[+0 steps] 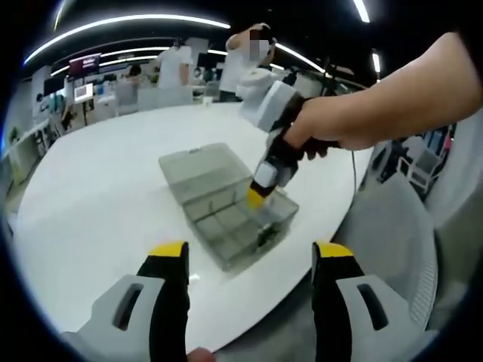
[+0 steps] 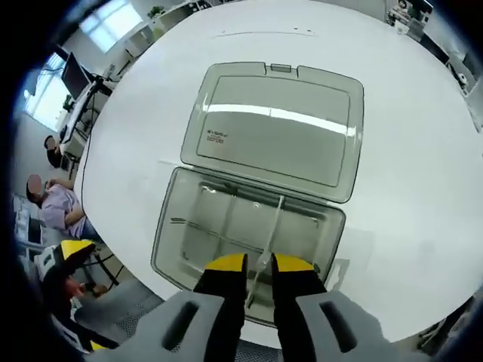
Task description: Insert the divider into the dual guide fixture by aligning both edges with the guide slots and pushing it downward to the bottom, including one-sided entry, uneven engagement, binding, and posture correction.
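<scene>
**Divider held upright over the open box**

On the white round table (image 1: 98, 204), the left gripper (image 1: 249, 260) hangs wide open and empty, well short of the clear grey plastic compartment box (image 1: 226, 204); the right gripper (image 1: 260, 194) reaches down into it.

In the right gripper view, the jaws pinch the thin clear divider (image 2: 270, 234), its long axis running away across the box (image 2: 249, 234), lid (image 2: 275, 128) folded back.

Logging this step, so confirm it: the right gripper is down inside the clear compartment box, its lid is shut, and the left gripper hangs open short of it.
One thing is wrong: the lid is open, laid back flat on the white table behind the compartment box, as the right gripper view shows. The right gripper is in the box; the left gripper hangs open short of it.
</scene>
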Tool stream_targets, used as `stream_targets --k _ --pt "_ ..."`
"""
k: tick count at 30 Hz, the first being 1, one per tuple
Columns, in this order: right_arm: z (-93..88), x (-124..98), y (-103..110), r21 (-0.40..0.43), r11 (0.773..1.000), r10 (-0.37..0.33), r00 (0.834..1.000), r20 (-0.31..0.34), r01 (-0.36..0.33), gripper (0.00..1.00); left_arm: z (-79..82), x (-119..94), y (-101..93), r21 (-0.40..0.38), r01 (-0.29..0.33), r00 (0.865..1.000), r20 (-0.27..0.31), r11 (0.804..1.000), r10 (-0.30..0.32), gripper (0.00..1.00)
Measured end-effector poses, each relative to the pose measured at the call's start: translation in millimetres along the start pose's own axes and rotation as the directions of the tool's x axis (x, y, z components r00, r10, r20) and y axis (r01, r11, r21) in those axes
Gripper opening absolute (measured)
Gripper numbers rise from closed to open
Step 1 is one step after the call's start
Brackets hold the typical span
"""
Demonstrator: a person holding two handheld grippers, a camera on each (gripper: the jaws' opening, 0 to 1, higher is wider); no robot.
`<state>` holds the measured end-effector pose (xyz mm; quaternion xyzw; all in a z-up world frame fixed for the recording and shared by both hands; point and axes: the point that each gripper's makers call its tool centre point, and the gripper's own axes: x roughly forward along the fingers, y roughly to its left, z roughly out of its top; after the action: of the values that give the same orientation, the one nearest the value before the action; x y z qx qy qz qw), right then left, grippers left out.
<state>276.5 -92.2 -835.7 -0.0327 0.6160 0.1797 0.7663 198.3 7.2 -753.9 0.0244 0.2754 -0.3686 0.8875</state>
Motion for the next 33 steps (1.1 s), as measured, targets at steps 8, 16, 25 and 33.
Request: stream_targets --k 8,16,25,33 --pt "1.7 -13.1 3.5 -0.083 0.995 0.067 0.996 0.064 -0.062 0.21 4.0 -3.3 2.4 0.008 0.003 1.000 0.002 1.000 -0.003 0.63" --pt "2.8 -28.6 10.7 -0.191 0.974 0.149 0.978 0.144 -0.120 0.28 8.9 -8.1 5.3 0.035 0.015 1.000 -0.004 0.999 -0.015 0.65" --pt "1.4 -41.9 19.6 -0.352 0.920 0.263 0.936 0.232 -0.172 0.35 13.5 -4.3 10.0 0.016 -0.014 1.000 -0.015 1.000 0.014 0.67" --pt "-2.9 -53.0 28.1 -0.495 0.842 0.384 0.883 0.270 -0.215 0.42 12.9 -7.1 16.3 -0.048 -0.067 0.997 -0.033 0.997 0.065 0.68"
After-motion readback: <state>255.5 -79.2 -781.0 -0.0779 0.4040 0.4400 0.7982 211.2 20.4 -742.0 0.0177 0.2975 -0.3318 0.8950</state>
